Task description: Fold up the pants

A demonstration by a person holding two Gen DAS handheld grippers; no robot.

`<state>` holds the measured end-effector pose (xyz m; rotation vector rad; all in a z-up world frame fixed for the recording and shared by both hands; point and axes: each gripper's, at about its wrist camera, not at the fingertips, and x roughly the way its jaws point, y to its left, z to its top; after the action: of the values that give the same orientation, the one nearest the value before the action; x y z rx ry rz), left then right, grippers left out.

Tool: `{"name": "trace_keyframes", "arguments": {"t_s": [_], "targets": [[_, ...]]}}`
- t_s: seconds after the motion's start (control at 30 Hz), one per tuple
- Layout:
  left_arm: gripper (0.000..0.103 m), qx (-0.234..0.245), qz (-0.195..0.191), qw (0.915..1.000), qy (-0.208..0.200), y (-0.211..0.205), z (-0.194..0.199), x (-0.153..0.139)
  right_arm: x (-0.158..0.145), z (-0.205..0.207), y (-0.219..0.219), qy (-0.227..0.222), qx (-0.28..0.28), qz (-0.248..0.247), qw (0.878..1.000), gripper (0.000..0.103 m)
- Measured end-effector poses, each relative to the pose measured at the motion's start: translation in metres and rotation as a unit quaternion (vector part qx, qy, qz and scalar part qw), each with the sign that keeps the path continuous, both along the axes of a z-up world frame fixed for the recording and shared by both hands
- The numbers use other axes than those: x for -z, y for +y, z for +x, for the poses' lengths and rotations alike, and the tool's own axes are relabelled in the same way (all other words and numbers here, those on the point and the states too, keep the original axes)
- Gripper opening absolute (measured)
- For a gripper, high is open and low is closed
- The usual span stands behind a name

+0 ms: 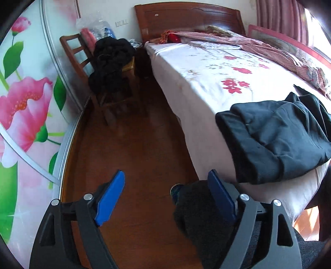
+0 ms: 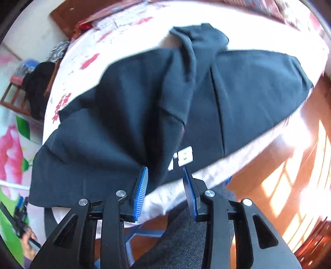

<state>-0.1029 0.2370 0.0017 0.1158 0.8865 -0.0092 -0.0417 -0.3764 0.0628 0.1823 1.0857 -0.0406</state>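
Dark navy pants (image 2: 128,107) lie rumpled on the near corner of a white floral bed sheet (image 2: 86,47), one end hanging over the bed's edge; a white label shows near the front hem. They also show at the right of the left wrist view (image 1: 275,136). My right gripper (image 2: 165,173) is open, its blue pads (image 2: 141,186) either side of a fold of the pants at the bed's edge, not closed on it. My left gripper (image 1: 165,182) is open and empty, held over the wooden floor to the left of the bed, away from the pants.
A wooden chair (image 1: 82,60) piled with dark clothes (image 1: 109,62) stands by the headboard (image 1: 186,18). A flower-print sliding door (image 1: 26,103) runs along the left. A patterned quilt (image 1: 258,45) lies along the bed's far side. The person's leg (image 1: 198,217) is below the left gripper.
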Motion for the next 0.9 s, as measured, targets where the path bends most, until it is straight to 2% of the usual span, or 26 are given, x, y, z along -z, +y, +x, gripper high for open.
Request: {"name": "trace_keyframes", "arguments": {"t_s": [0.03,0.1,0.17,0.27,0.3,0.4,0.47,0.53,0.57,0.6,0.67,0.7,0.73,0.8,0.87,0.9], "targets": [[0.083,-0.001,-0.031,0.9995,0.009,0.004,0.009,0.000,-0.011,0.015,0.020,-0.032,-0.059,-0.013,0.998,0.034],[0.083,0.014,-0.098,0.9950,0.011,0.000,0.033,-0.002,-0.021,0.055,0.063,-0.067,-0.167,-0.022,0.983,0.034],[0.083,0.046,-0.143,0.9887,0.007,-0.017,0.059,-0.004,-0.015,0.102,0.103,-0.065,-0.246,-0.039,0.966,0.034],[0.085,0.077,-0.151,0.9852,0.024,-0.044,0.095,0.003,0.008,0.159,0.156,-0.024,-0.331,-0.075,0.940,0.034],[0.085,0.087,-0.159,0.9825,0.041,-0.052,0.107,0.008,0.016,0.176,0.169,-0.009,-0.354,-0.088,0.931,0.034],[0.085,0.089,-0.176,0.9764,0.088,-0.063,0.127,0.029,0.046,0.198,0.195,0.038,-0.400,-0.137,0.906,0.037],[0.085,0.088,-0.176,0.9747,0.106,-0.068,0.134,0.042,0.063,0.192,0.193,0.070,-0.426,-0.152,0.889,0.037],[0.084,0.087,-0.193,0.9712,0.110,-0.066,0.137,0.047,0.074,0.178,0.194,0.094,-0.451,-0.152,0.874,0.019],[0.083,0.083,-0.201,0.9699,0.109,-0.064,0.139,0.048,0.075,0.176,0.196,0.096,-0.458,-0.167,0.868,0.003],[0.081,0.081,-0.206,0.9693,0.108,-0.064,0.140,0.049,0.077,0.165,0.195,0.090,-0.464,-0.180,0.863,0.002],[0.063,0.080,-0.216,0.9679,0.101,-0.063,0.138,0.049,0.066,0.163,0.196,0.068,-0.461,-0.179,0.866,0.002],[0.055,0.077,-0.219,0.9679,0.098,-0.064,0.140,0.048,0.058,0.164,0.194,0.049,-0.450,-0.174,0.875,0.001],[0.048,0.070,-0.218,0.9692,0.091,-0.064,0.139,0.046,0.049,0.170,0.189,0.028,-0.428,-0.164,0.888,0.001],[0.045,0.055,-0.209,0.9732,0.079,-0.061,0.140,0.039,0.039,0.187,0.177,-0.004,-0.382,-0.164,0.909,0.001],[0.044,0.044,-0.196,0.9775,0.063,-0.059,0.140,0.035,0.040,0.198,0.166,-0.005,-0.365,-0.134,0.921,0.001],[0.044,0.043,-0.190,0.9789,0.060,-0.059,0.142,0.035,0.042,0.202,0.163,-0.008,-0.353,-0.138,0.925,0.000]]}}
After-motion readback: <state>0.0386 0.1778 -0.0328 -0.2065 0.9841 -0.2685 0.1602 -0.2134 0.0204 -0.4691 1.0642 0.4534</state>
